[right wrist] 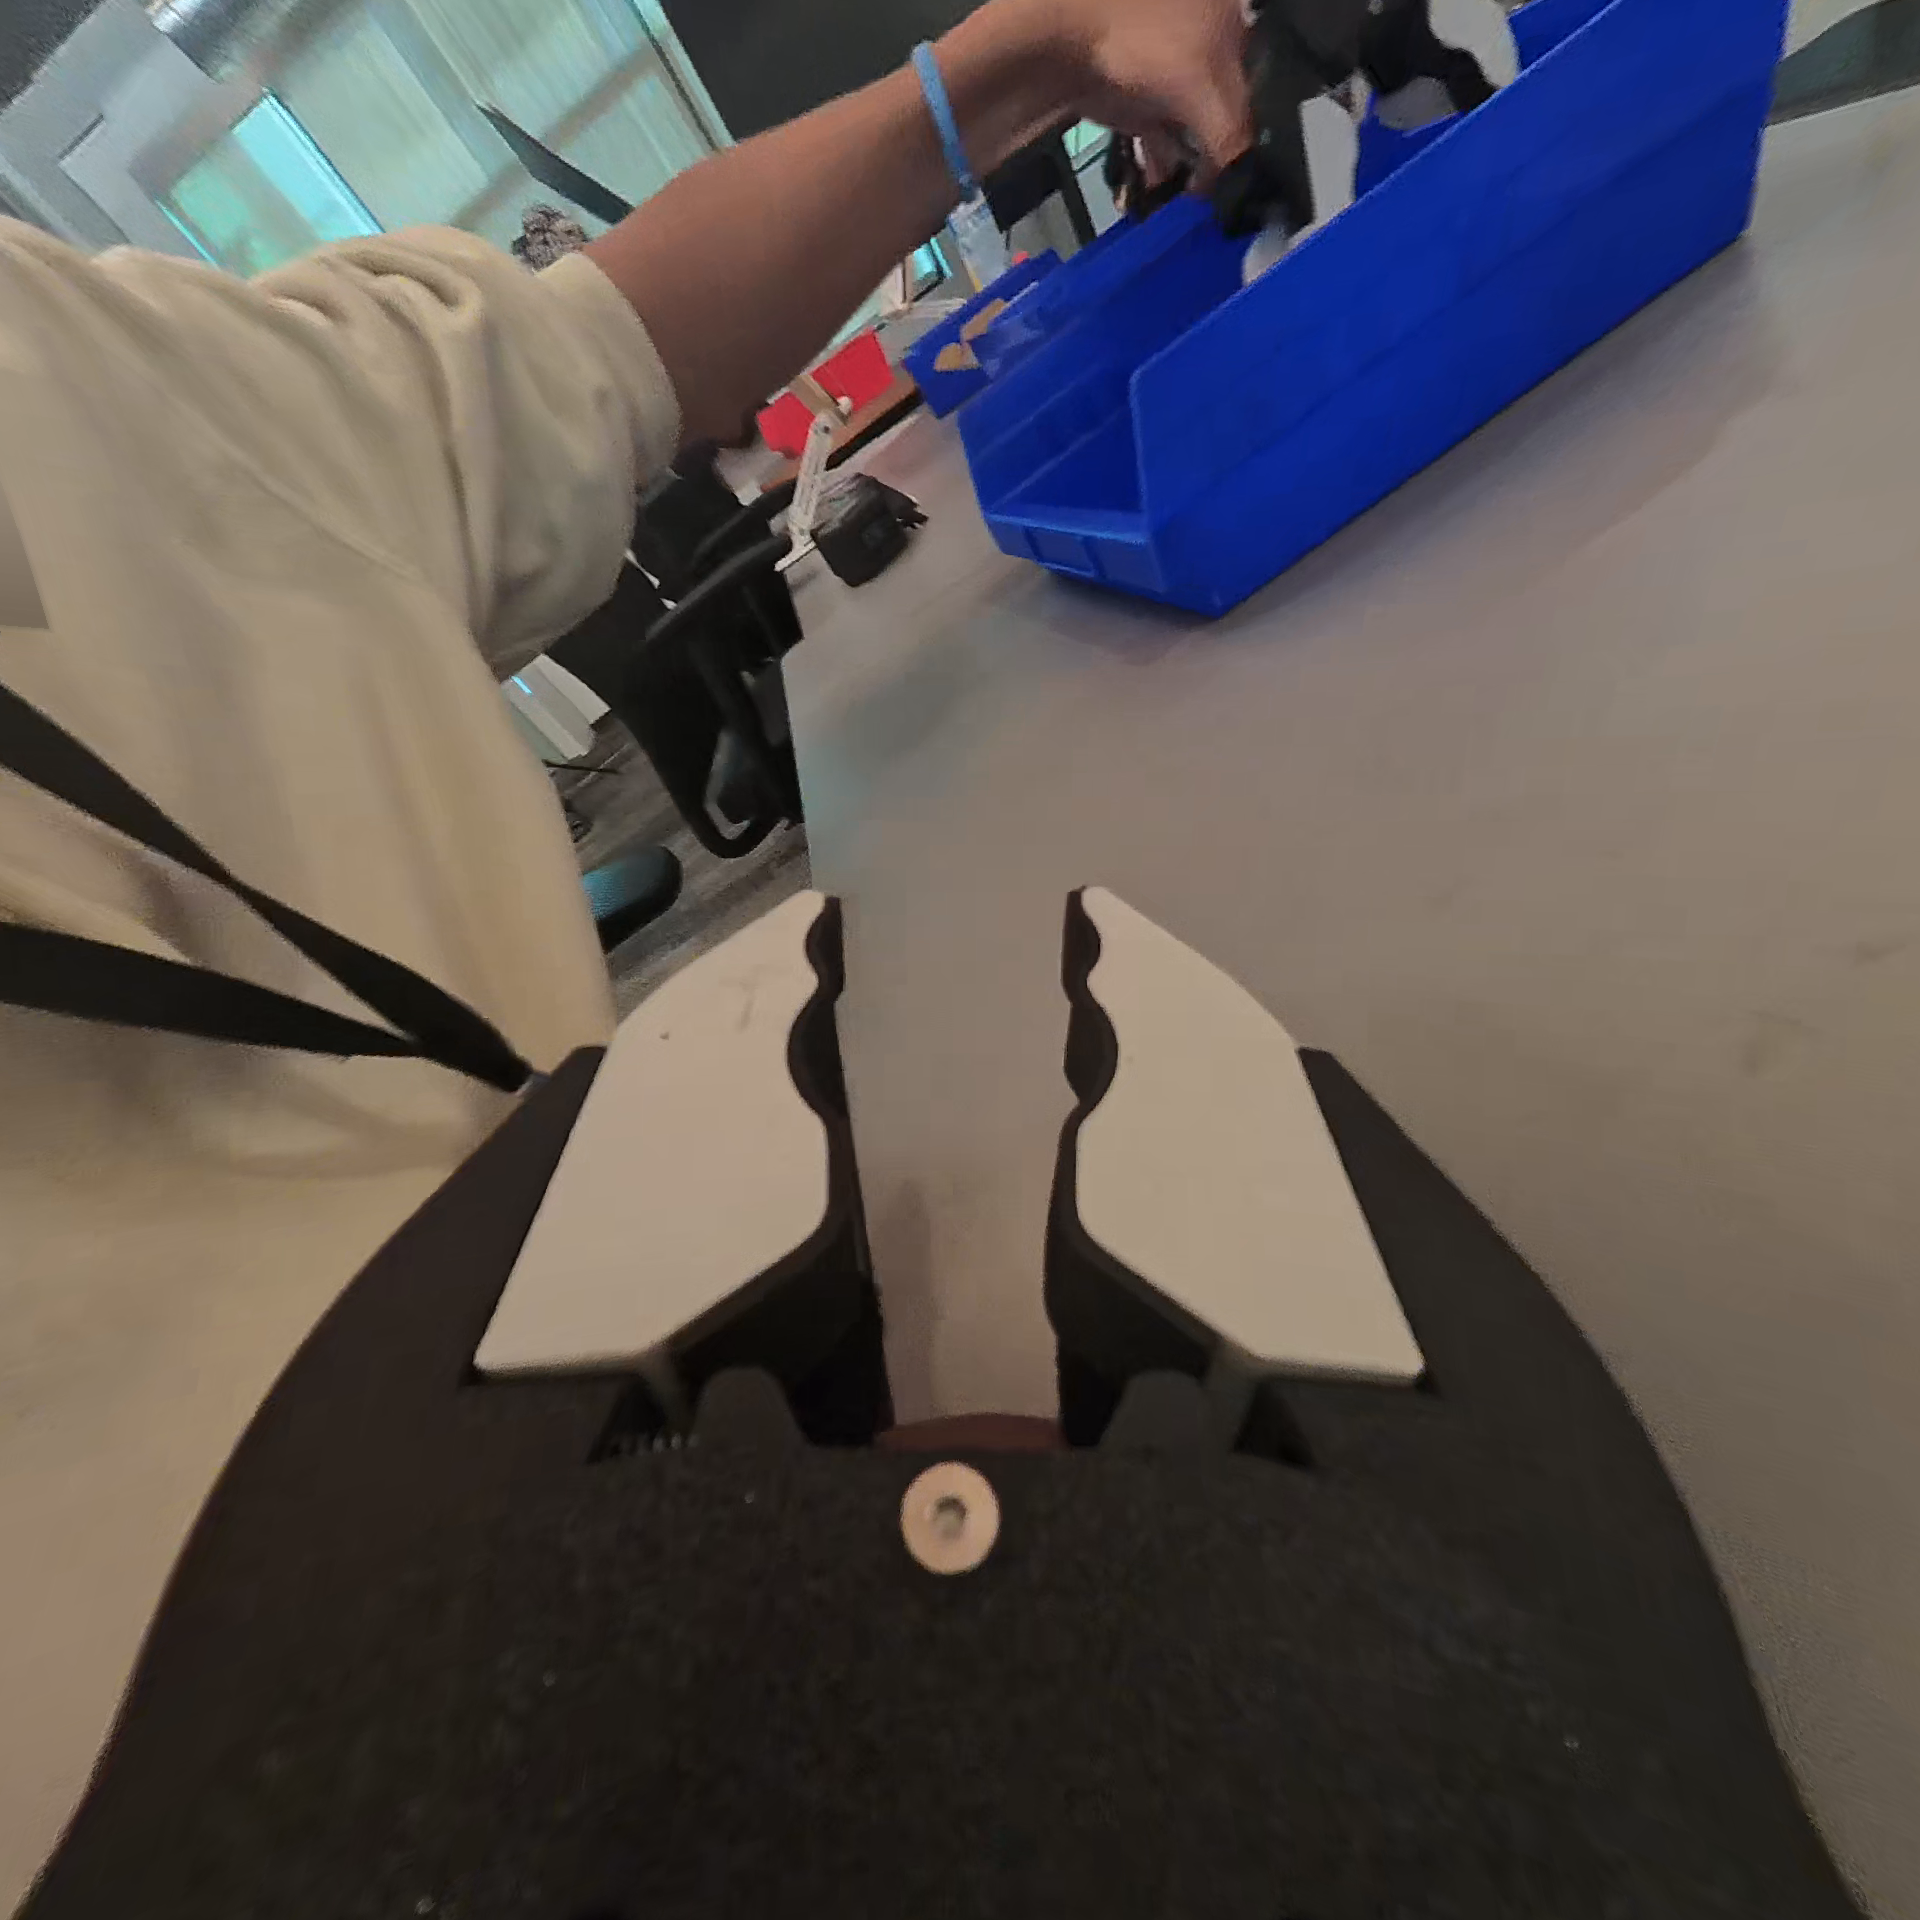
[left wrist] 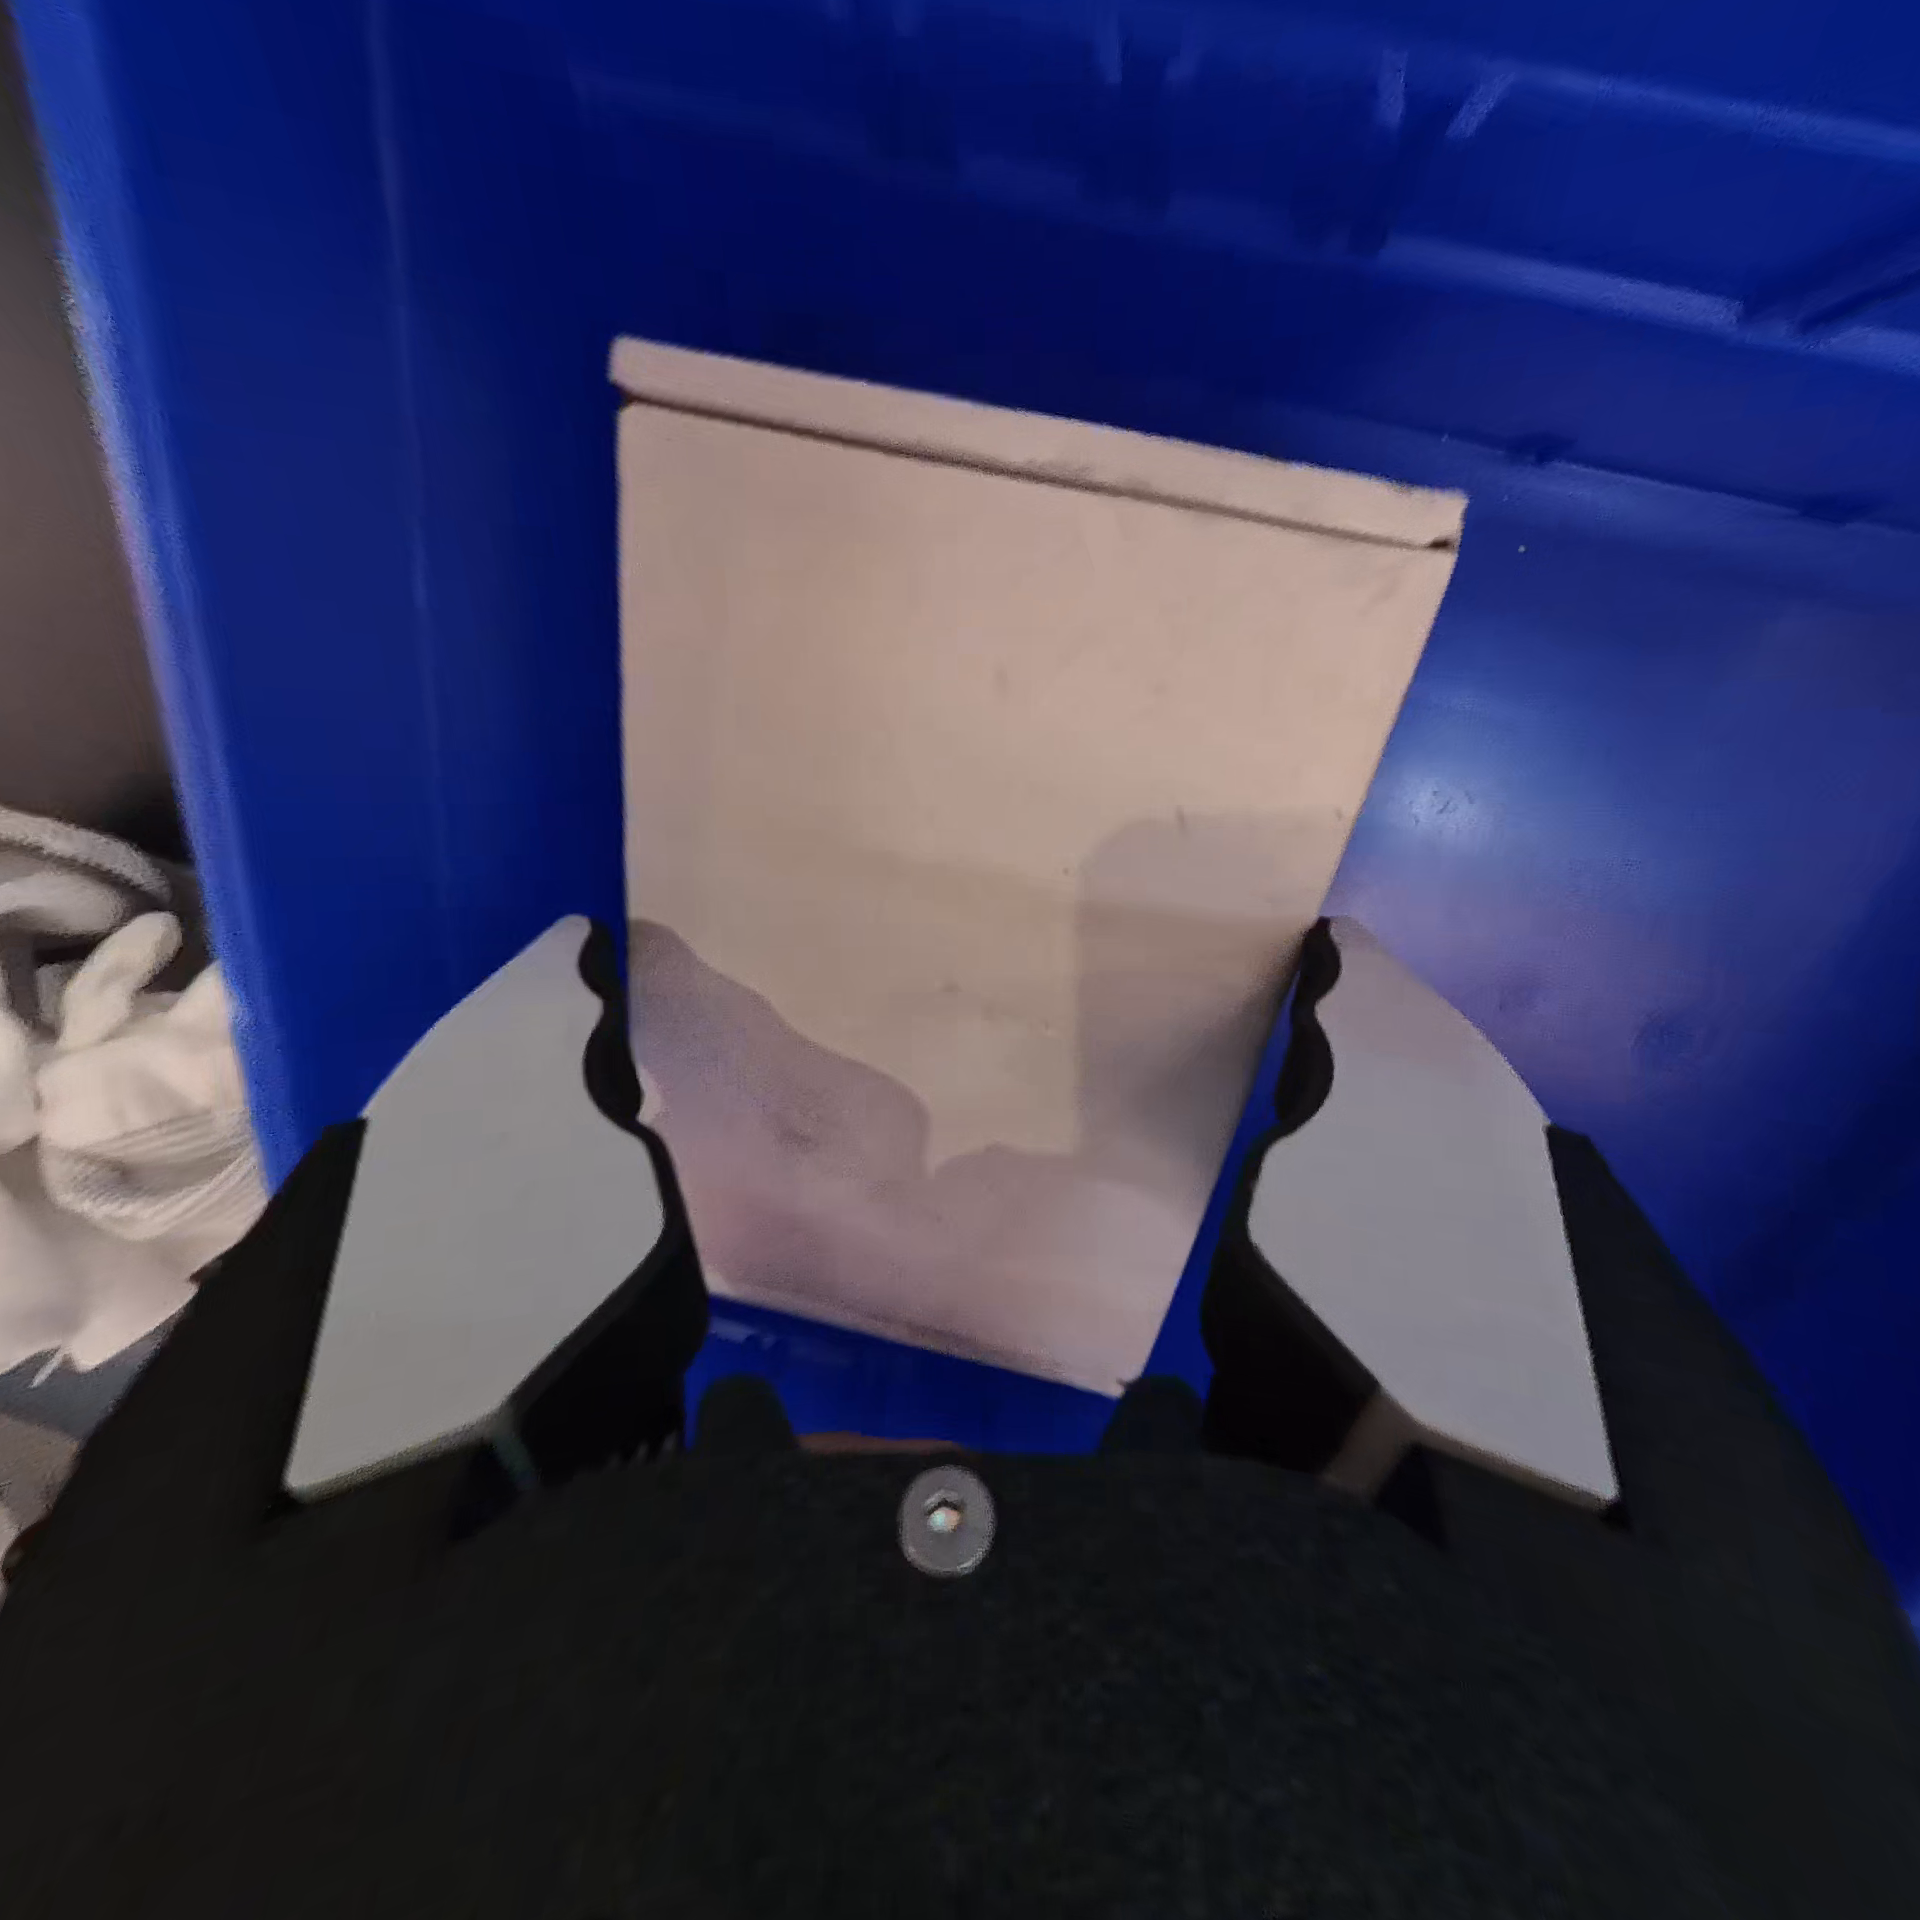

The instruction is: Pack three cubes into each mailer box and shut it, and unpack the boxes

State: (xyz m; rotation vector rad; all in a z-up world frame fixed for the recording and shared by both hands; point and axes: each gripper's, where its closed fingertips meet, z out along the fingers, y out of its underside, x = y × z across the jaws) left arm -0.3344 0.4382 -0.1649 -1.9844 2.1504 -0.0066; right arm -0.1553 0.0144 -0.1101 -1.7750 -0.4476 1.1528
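My left gripper (left wrist: 961,1029), jaws spread wide, straddles one closed flat tan cardboard mailer box (left wrist: 997,831) at 12 o'clock inside the blue plastic bin (left wrist: 1662,831). I judge this the fetch step; next the jaws must close squarely on it. My right gripper (right wrist: 951,997), part-spread, holds nothing above the grey table (right wrist: 1455,831). Cubes seen: none.

I'm seeing matt cardboard on the mailer box (left wrist: 997,831), glossy blue plastic on the bin (left wrist: 1621,883), a smooth grey worktop (right wrist: 1455,831).

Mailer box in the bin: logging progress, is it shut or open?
Shut: the mailer box lies flat in the blue bin, lid flap down, nothing inside showing.
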